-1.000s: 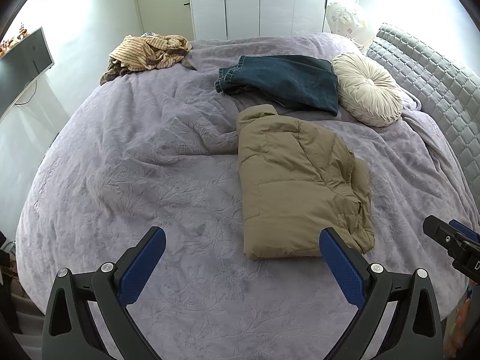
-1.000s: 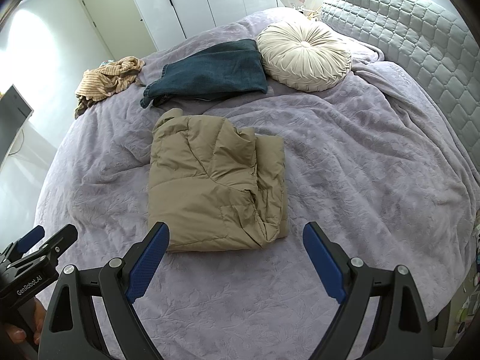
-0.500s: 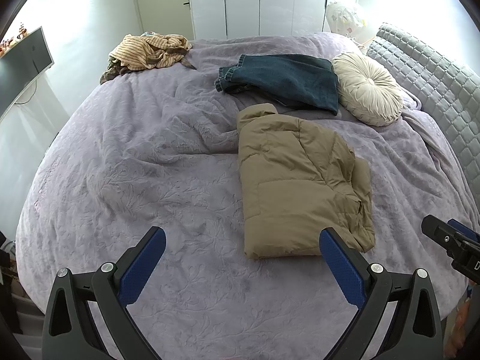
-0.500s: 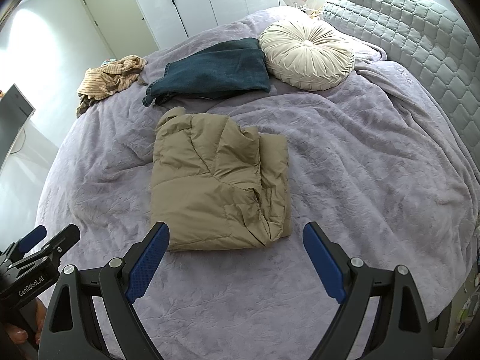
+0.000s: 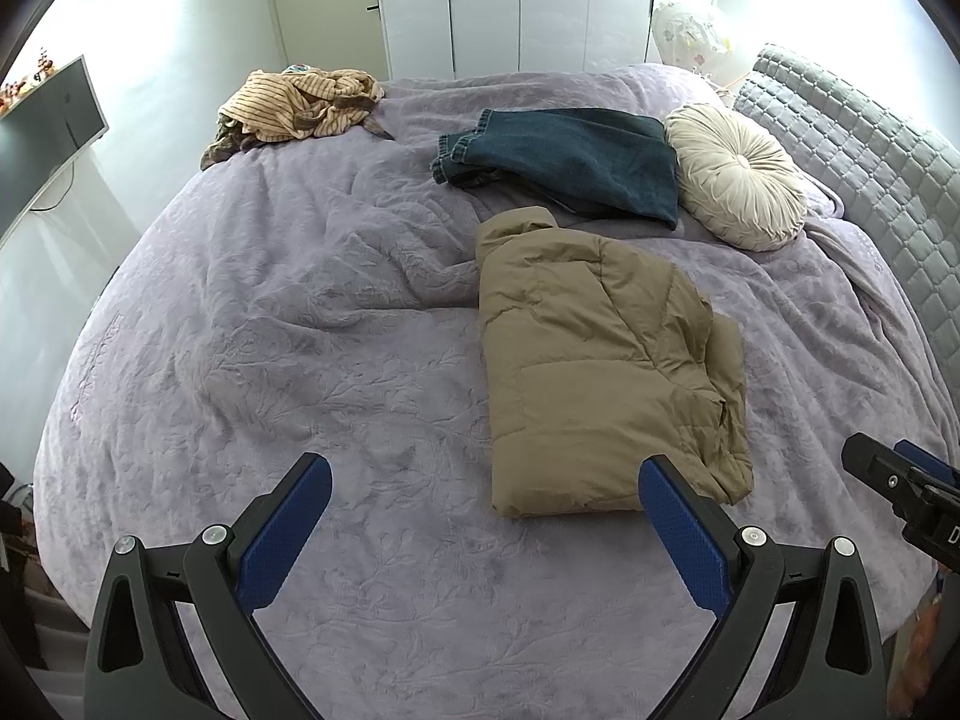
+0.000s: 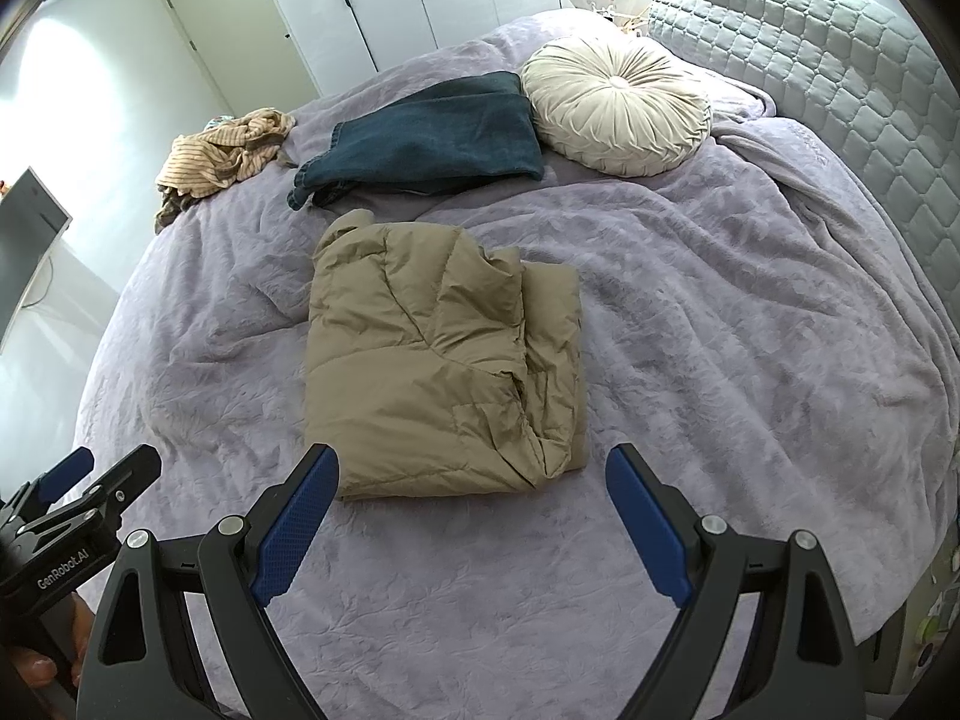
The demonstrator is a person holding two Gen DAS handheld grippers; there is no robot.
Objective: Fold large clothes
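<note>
A tan puffy jacket (image 5: 600, 360) lies folded into a rectangle on the purple bedspread (image 5: 300, 360); it also shows in the right wrist view (image 6: 438, 354). My left gripper (image 5: 485, 477) is open and empty, held above the bed's near edge, left of the jacket's near end. My right gripper (image 6: 472, 471) is open and empty, just short of the jacket's near edge. Folded dark jeans (image 5: 570, 165) lie beyond the jacket. A crumpled striped garment (image 5: 300, 102) lies at the far left.
A round cream cushion (image 5: 735, 177) sits by the grey quilted headboard (image 5: 870, 180) on the right. White wardrobe doors (image 5: 510, 0) stand behind the bed. A monitor (image 5: 42, 114) is at the left. The bedspread (image 6: 720, 330) is wrinkled around the jacket.
Both grippers have shifted only slightly; in the right wrist view the jacket sits a little further right. Nothing was grasped or released.
</note>
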